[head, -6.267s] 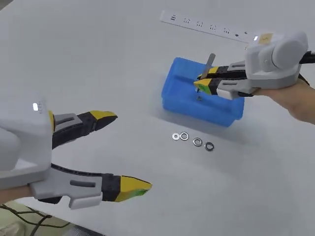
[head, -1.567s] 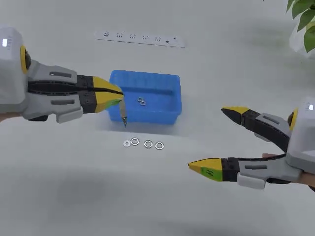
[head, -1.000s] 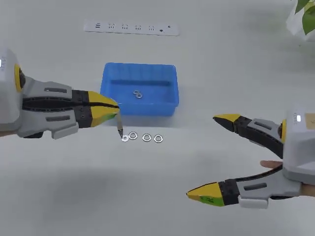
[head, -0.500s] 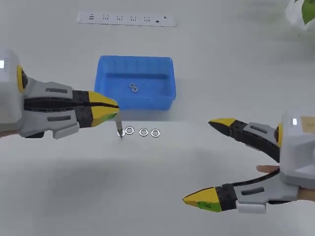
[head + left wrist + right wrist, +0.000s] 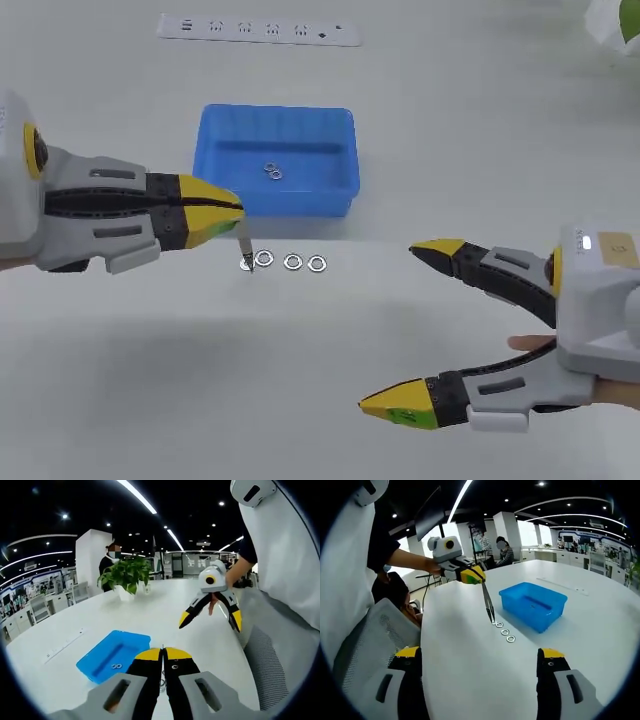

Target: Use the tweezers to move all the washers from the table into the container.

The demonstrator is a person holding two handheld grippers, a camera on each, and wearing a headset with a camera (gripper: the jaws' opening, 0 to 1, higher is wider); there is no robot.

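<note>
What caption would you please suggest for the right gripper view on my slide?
Left gripper holds tweezers tip-down at a row of washers beside the blue container.

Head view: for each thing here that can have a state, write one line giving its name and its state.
left gripper, jaws shut on the tweezers.
right gripper, jaws open, holding nothing.
container, open-topped, two washers inside.
table washers, lying flat in a row before the container.
tweezers, tips down at the row's left end.

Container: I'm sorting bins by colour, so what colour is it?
The container is solid blue, clearest in the head view.
</note>
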